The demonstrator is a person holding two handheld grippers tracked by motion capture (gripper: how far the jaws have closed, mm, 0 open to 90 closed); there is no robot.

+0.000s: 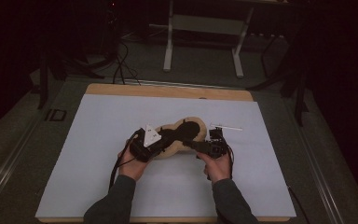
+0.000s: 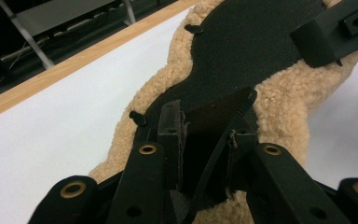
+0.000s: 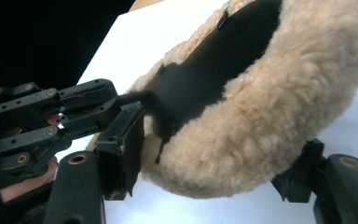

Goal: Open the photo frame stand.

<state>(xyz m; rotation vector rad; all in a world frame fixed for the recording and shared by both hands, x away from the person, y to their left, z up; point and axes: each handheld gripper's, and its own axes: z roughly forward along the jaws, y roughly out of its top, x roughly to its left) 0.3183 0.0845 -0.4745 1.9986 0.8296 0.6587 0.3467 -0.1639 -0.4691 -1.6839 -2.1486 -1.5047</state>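
A tan fleece pad (image 1: 170, 150) with a black leather face (image 1: 189, 130) sits mid-table on the white sheet (image 1: 98, 154). My left gripper (image 1: 169, 138) grips it from the left; in the left gripper view its jaws (image 2: 205, 135) are shut on a black leather flap (image 2: 216, 114) raised from the pad's face. My right gripper (image 1: 196, 144) comes in from the right. Its jaws (image 3: 214, 158) bracket the pad's thick fleece edge (image 3: 279, 93), one on the black face, the other behind the fleece, both pressing it. The left gripper (image 3: 135, 100) meets the pad's black face in the right gripper view.
A thin white strip (image 1: 226, 126) lies just right of the pad. The wooden table edge (image 1: 168, 90) runs along the far side. Beyond it stand a metal frame (image 1: 168, 51) and floor cables (image 1: 120, 65). The person's sleeves enter from the bottom.
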